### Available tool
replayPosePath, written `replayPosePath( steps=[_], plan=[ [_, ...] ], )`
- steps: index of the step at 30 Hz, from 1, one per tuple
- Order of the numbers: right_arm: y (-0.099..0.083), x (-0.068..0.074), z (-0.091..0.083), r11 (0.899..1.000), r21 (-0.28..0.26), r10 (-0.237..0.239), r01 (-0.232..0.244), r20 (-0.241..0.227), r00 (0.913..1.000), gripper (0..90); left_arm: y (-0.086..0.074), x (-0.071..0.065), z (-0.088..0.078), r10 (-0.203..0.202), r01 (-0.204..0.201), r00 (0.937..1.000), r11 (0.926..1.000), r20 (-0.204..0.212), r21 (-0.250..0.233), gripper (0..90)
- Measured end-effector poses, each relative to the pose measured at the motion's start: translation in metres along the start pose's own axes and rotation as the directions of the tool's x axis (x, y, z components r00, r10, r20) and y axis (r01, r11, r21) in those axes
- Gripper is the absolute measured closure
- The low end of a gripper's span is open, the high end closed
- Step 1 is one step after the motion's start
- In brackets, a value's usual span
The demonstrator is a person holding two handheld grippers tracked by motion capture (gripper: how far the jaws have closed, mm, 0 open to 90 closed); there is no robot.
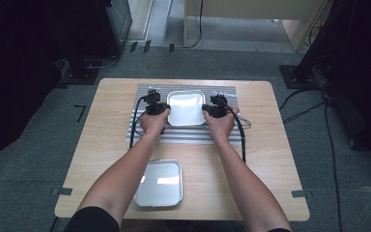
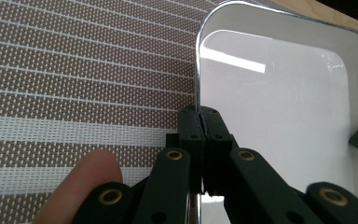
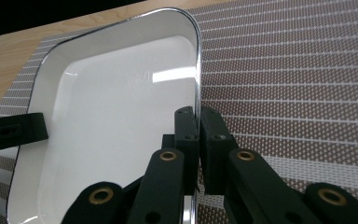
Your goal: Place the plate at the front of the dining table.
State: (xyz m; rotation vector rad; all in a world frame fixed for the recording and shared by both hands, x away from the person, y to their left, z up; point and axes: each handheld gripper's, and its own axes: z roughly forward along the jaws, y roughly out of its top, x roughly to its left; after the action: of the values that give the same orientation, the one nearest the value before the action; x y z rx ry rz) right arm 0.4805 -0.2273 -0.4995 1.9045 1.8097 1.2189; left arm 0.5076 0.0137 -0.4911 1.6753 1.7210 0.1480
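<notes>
A white enamel tray (image 1: 186,107) with a shiny metal rim rests on a striped woven placemat (image 1: 145,133) at the middle of the table. My left gripper (image 1: 160,109) is shut on the tray's left rim (image 2: 198,79), one jaw inside and one outside. On the opposite side, my right gripper (image 1: 208,110) is shut on the right rim (image 3: 197,65) in the same way. The tray (image 3: 121,107) is bare inside. Across it, in the right gripper view, a jaw of the left gripper (image 3: 9,131) shows at the far rim.
A second, silver metal tray (image 1: 159,183) lies on the wooden table (image 1: 280,159) near the front edge, between the person's forearms. Cables trail from both grippers over the placemat (image 2: 74,70). Grey carpet and dark equipment surround the table.
</notes>
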Motion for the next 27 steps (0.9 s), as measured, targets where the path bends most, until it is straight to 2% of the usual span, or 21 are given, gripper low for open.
replayPosePath(
  steps=[7, 10, 12, 14, 17, 21, 24, 25, 27],
  plan=[
    [-0.002, -0.002, 0.009, 0.999, 0.019, 0.05, -0.05, -0.023, 0.9985, 85.3, 0.004, 0.003, 0.004, -0.005, 0.005, 0.9993, 1.0, -0.036, 0.0, 89.4],
    [-0.002, 0.001, 0.014, 0.998, 0.025, 0.055, -0.054, -0.029, 0.9981, 82.1, 0.008, 0.003, 0.007, -0.001, 0.001, 0.9985, 1.0, -0.056, 0.001, 89.2],
    [-0.003, 0.002, 0.015, 0.998, 0.027, 0.052, -0.051, -0.02, 0.9985, 82.0, 0.008, 0.003, 0.008, 0.004, -0.003, 0.9981, 1.0, -0.061, 0.005, 89.1],
    [-0.005, 0.001, 0.02, 0.998, 0.045, 0.043, -0.043, 0.006, 0.9991, 81.4, 0.008, 0.001, 0.01, 0.036, -0.034, 0.9959, 0.9992, -0.083, 0.018, 89.0],
    [-0.006, 0.0, 0.022, 0.998, 0.041, 0.046, -0.046, -0.001, 0.9989, 81.9, 0.008, 0.002, 0.01, 0.027, -0.026, 0.9965, 0.9995, -0.079, 0.019, 88.9],
    [-0.006, 0.004, 0.022, 0.999, 0.046, 0.029, -0.029, 0.002, 0.9996, 81.6, 0.006, 0.002, 0.009, 0.02, -0.018, 0.9944, 0.9997, -0.104, 0.014, 88.7],
    [-0.007, 0.005, 0.022, 0.999, 0.047, 0.023, -0.022, -0.003, 0.9997, 81.0, 0.004, 0.002, 0.008, 0.038, -0.037, 0.9919, 0.9992, -0.121, 0.012, 87.6],
    [-0.009, 0.007, 0.022, 0.999, 0.04, -0.001, 0.001, 0.002, 1.0, 79.4, 0.003, 0.001, 0.008, 0.05, -0.049, 0.9905, 0.9987, -0.128, 0.013, 87.4],
    [-0.009, 0.008, 0.022, 0.999, 0.038, -0.016, 0.016, 0.002, 0.9999, 77.4, 0.003, 0.001, 0.008, 0.06, -0.059, 0.9895, 0.9982, -0.131, 0.008, 87.1]
  ],
)
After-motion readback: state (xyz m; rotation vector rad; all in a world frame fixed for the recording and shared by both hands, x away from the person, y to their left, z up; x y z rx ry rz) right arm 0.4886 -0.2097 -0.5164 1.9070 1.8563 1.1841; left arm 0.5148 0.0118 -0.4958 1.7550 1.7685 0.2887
